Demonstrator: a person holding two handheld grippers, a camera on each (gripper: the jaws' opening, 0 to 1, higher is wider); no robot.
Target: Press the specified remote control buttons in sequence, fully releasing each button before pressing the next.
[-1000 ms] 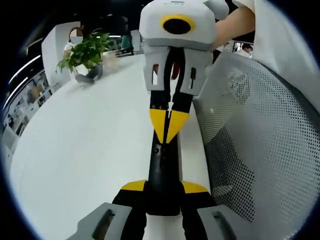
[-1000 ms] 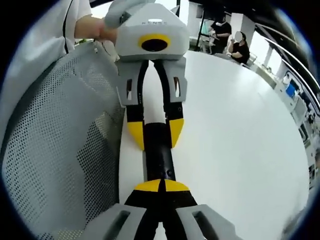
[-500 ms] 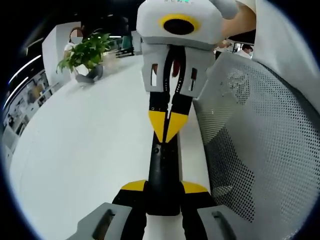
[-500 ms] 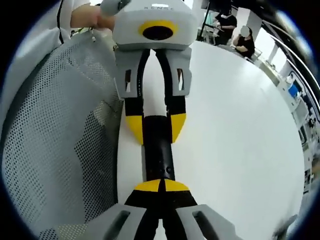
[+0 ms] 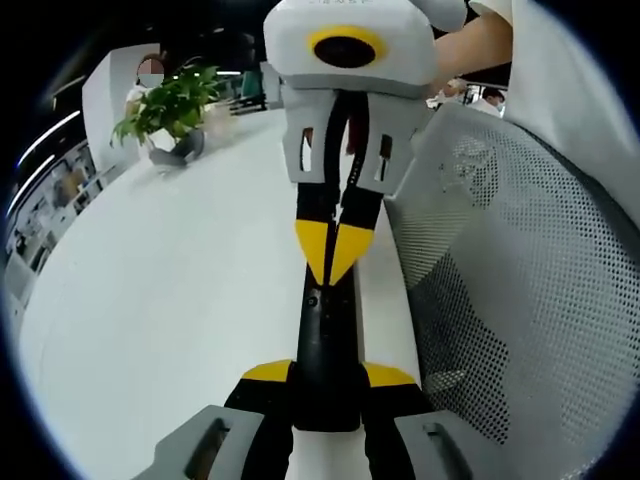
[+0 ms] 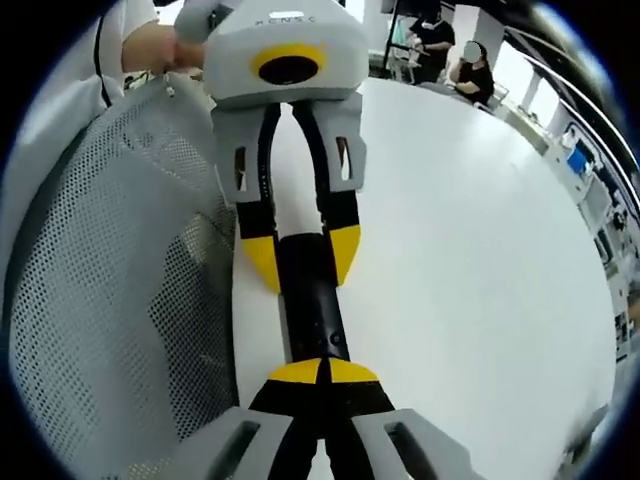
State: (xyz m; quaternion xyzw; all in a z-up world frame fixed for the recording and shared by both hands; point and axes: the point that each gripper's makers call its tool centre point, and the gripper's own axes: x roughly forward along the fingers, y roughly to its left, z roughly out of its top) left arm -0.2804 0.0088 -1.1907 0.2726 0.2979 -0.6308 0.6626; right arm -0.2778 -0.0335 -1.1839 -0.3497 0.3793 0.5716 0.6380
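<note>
A slim black remote (image 5: pixel 325 335) sticks out over the white table, and my left gripper (image 5: pixel 328 376) is shut on its near end, one yellow tip on each side. My right gripper (image 5: pixel 335 255) comes in from the top of the left gripper view, jaws shut, with its joined yellow tips resting on the remote's far end. In the right gripper view, my right gripper (image 6: pixel 322 372) is shut with its tips against the remote (image 6: pixel 308 300). Beyond it the left gripper (image 6: pixel 300 260) clamps the remote's other end. The buttons are too dark to make out.
A grey mesh chair back (image 5: pixel 510 280) stands close beside the grippers, also seen as the mesh chair back (image 6: pixel 110 290). The white table (image 5: pixel 170 270) stretches away, with a potted plant (image 5: pixel 170 110) at its far end. A person's arm (image 5: pixel 475 45) holds the right gripper. People sit far off (image 6: pixel 470 75).
Both grippers keep their hold and contact on the remote. The views have shifted a little with the hands; the left gripper now sits slightly further left in the right gripper view.
</note>
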